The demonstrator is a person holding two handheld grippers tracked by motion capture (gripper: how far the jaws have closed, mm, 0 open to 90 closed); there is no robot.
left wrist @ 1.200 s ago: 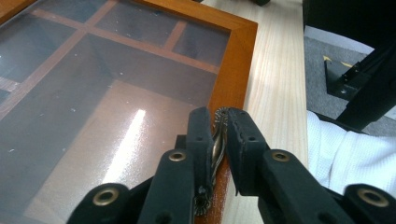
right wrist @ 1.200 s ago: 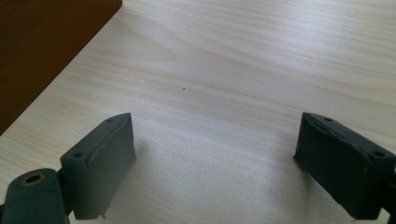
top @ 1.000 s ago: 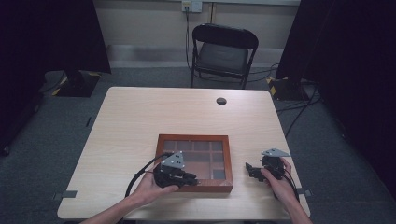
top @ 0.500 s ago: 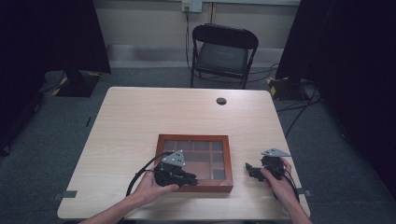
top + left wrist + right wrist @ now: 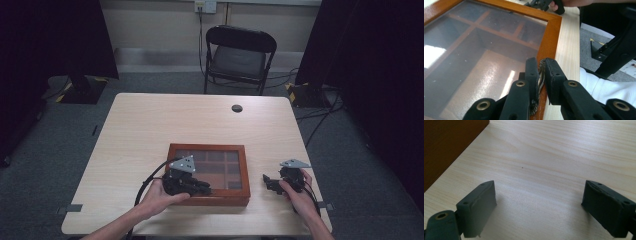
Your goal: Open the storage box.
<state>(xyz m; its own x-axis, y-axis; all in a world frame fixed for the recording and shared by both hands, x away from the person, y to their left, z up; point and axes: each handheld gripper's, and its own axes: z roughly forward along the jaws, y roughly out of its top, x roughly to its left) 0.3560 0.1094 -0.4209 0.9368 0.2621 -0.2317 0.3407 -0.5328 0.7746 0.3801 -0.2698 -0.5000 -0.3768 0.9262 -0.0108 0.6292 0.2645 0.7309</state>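
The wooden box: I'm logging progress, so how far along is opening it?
Done: the left claw is shut on the small brass latch at the front edge of the wooden box. In hand: that grip. Left: the glass lid lies closed; the right claw rests open above the table.

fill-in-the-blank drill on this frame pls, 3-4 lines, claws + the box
1. The left claw is shut on a small brass ____ at the front edge of the wooden box.
2. The box lid has a ____ pane, with dividers visible beneath it.
3. The right claw is ____, with bare table between its jaws.
4. Beyond the table stands a black folding ____.

Missing words: latch; glass; open; chair
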